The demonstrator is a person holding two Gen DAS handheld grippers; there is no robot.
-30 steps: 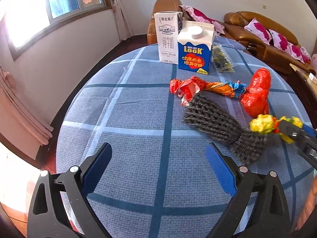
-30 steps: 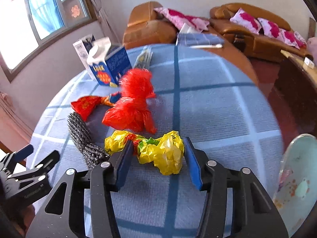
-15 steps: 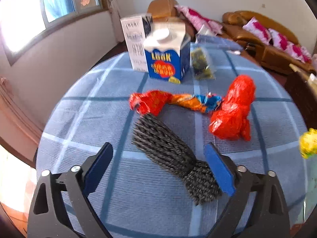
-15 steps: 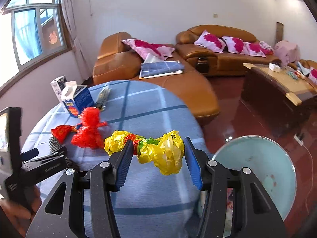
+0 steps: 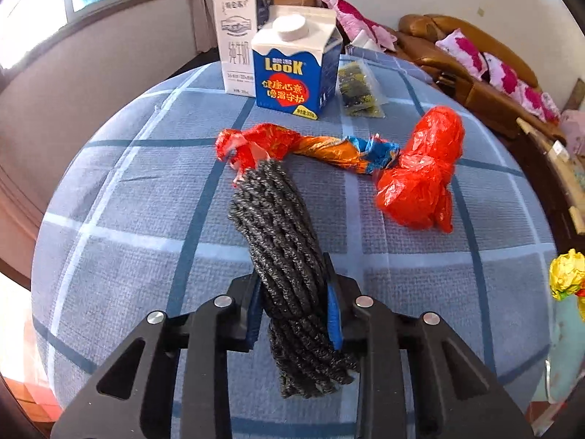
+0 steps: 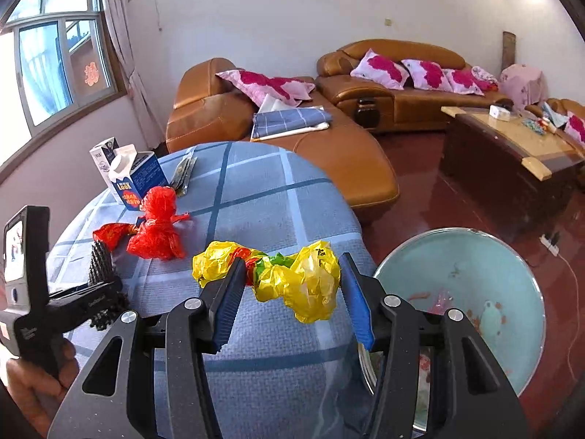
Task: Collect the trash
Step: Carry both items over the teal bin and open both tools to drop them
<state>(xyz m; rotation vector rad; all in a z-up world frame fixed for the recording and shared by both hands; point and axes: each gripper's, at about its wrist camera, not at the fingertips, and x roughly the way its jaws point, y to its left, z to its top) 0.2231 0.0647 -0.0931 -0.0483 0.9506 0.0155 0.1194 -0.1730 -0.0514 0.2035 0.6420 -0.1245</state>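
Observation:
My left gripper [image 5: 294,303] is shut on a dark grey knitted bundle [image 5: 281,226] that lies on the blue checked tablecloth [image 5: 128,219]. My right gripper [image 6: 290,292] is shut on a crumpled yellow plastic wrapper [image 6: 292,278] and holds it above the table edge, beside a pale green bin [image 6: 471,292] on the floor. The yellow wrapper also shows at the right edge of the left wrist view [image 5: 566,274]. The left gripper with the bundle shows in the right wrist view [image 6: 87,300].
On the table lie a red plastic bag [image 5: 420,175], a twisted red and orange wrapper [image 5: 299,146], a blue LOOK carton [image 5: 296,62], a white carton [image 5: 237,40] and a clear packet [image 5: 358,87]. Brown sofas [image 6: 402,84] and a coffee table [image 6: 512,146] stand beyond.
My left gripper has closed on the grey bundle. My right gripper has carried the yellow wrapper to the right, up to the bin.

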